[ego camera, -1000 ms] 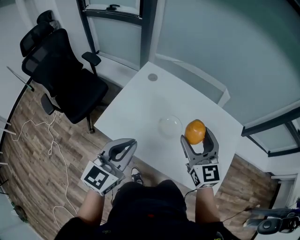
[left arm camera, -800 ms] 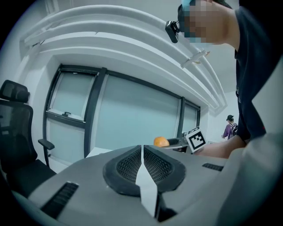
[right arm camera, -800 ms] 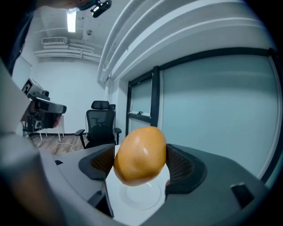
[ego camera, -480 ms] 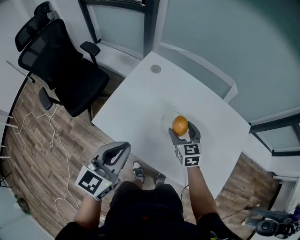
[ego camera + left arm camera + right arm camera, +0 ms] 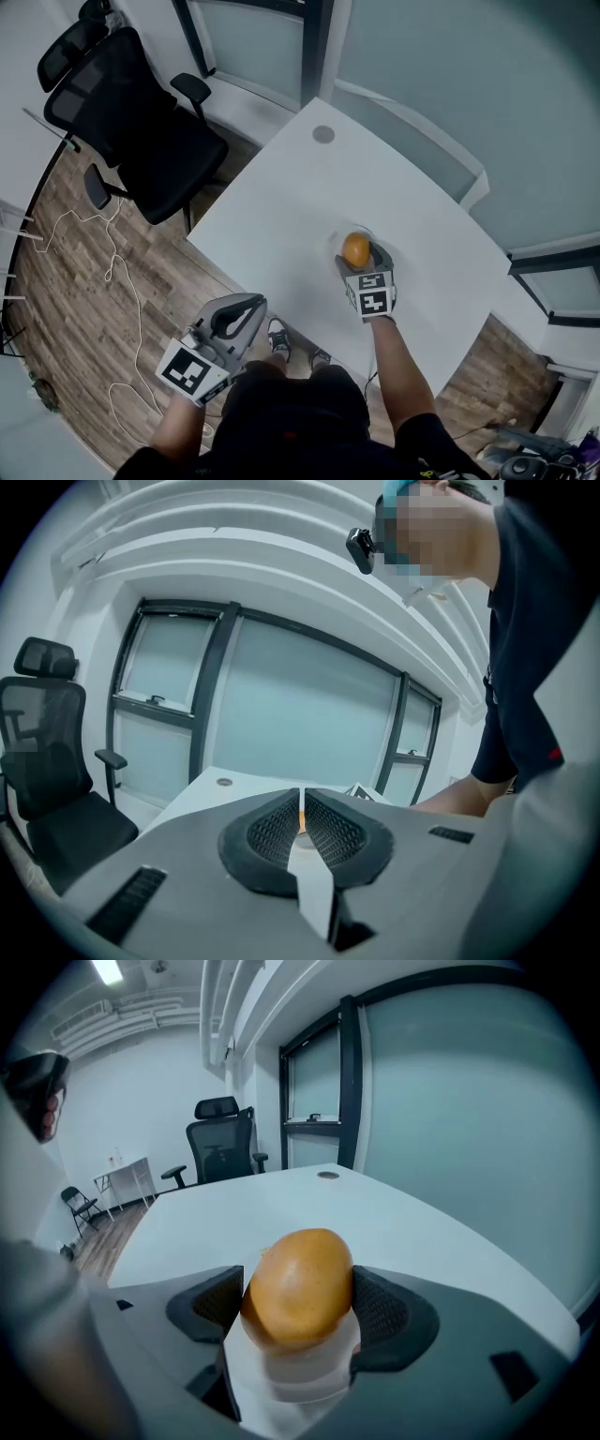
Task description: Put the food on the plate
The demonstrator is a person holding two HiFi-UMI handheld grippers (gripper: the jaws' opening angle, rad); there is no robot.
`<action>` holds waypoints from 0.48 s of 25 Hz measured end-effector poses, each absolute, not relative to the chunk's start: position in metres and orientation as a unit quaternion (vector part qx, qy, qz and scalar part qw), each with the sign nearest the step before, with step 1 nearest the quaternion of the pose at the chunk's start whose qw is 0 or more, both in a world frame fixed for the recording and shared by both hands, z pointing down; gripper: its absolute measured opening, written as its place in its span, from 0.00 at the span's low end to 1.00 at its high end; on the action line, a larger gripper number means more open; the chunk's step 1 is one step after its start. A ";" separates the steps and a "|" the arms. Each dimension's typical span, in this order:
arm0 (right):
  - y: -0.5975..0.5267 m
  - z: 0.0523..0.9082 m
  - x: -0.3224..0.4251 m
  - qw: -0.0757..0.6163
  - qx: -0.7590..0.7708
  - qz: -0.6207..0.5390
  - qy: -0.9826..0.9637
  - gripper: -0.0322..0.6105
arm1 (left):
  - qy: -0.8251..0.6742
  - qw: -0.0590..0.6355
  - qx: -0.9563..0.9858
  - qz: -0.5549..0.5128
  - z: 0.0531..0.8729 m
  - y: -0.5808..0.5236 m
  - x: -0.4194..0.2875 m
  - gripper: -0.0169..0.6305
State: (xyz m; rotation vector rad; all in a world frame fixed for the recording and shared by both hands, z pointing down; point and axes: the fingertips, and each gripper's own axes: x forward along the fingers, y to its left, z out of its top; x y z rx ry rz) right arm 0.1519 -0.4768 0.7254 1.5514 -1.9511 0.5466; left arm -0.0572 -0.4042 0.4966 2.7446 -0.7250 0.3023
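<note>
Gripping orange [image 5: 355,250] over clear plate [image 5: 336,240]

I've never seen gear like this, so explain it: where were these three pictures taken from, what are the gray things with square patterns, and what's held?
Those gray things are two-fingered grippers; a person holds one in each hand. One picture comes from a camera on their head, looking down; the others from cameras riding on each gripper. The right gripper grips an orange fruit over a clear plate on the white table. The left gripper is off the table, fingers shut, empty.
</note>
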 end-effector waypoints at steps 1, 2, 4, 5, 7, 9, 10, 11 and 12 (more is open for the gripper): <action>-0.477 0.728 0.152 0.298 0.580 0.204 -0.730 0.63 | -0.256 0.149 0.949 0.105 0.496 -0.405 -0.059 0.08; -0.476 0.730 0.151 0.302 0.578 0.204 -0.730 0.63 | -0.261 0.154 0.947 0.104 0.495 -0.405 -0.060 0.08; -0.474 0.732 0.150 0.303 0.573 0.210 -0.732 0.63 | -0.269 0.156 0.945 0.104 0.494 -0.406 -0.063 0.08; -0.473 0.733 0.151 0.304 0.571 0.215 -0.732 0.63 | -0.271 0.155 0.944 0.104 0.493 -0.406 -0.063 0.08; -0.474 0.731 0.152 0.299 0.572 0.221 -0.732 0.63 | -0.273 0.151 0.944 0.103 0.491 -0.409 -0.062 0.08; -0.477 0.717 0.151 0.285 0.578 0.213 -0.734 0.65 | -0.272 0.148 0.946 0.100 0.488 -0.411 -0.061 0.08; -0.477 0.706 0.151 0.276 0.583 0.204 -0.737 0.65 | -0.271 0.146 0.946 0.099 0.486 -0.411 -0.061 0.08; -0.477 0.691 0.152 0.263 0.588 0.194 -0.740 0.65 | -0.269 0.143 0.947 0.097 0.483 -0.411 -0.060 0.08; -0.475 0.673 0.153 0.247 0.593 0.182 -0.744 0.65 | -0.267 0.140 0.949 0.094 0.480 -0.410 -0.058 0.08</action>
